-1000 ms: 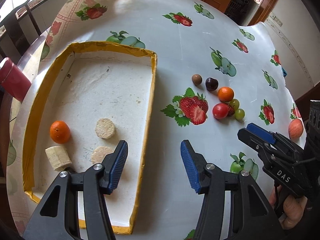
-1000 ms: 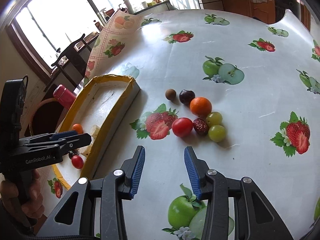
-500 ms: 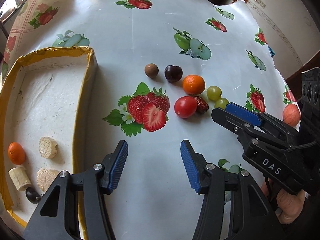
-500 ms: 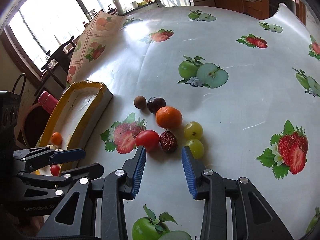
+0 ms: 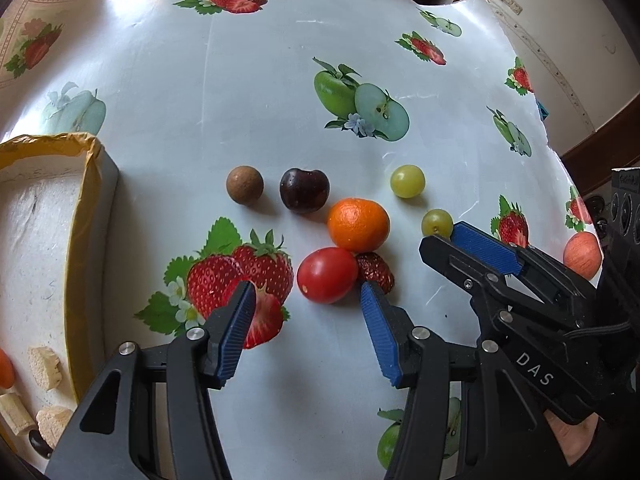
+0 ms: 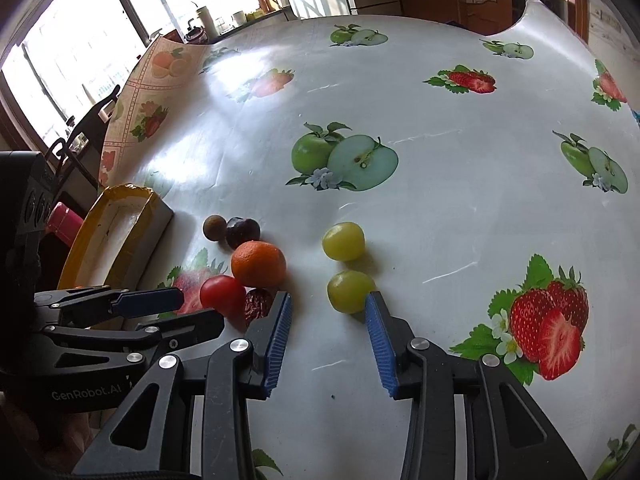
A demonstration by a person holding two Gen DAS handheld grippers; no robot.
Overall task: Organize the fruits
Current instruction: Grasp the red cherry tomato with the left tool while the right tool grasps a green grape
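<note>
the job is partly done, judging by where things lie. the yellow-rimmed tray point(image 5: 86, 216) at the left of the surface point(image 5: 240, 92) already holds a few pieces: a sliver of something orange point(image 5: 5, 368) at the frame edge, some pale cut chunks point(image 5: 44, 366) and a small dark fruit point(image 5: 40, 442).

seven pieces are left out on the surface, near the tray but apart from it: a brown ball-shaped fruit point(image 5: 245, 185), a dark cherry point(image 5: 304, 190), a tangerine point(image 5: 358, 224), a red tomato point(image 5: 327, 275), a wrinkled red date point(image 5: 376, 272) touching the tomato, and two green grapes point(image 5: 407, 181) point(image 6: 349, 291).

the left tongs point(image 5: 306, 300) stand wide and empty, just short of the tomato. the right tongs point(image 6: 328, 308) have just been narrowing; the nearer grape sits at their tips, close against the right finger, but i cannot see the pads pressing it, so i take it as not yet gripped.

most of the sorting looks to be ahead.
</note>
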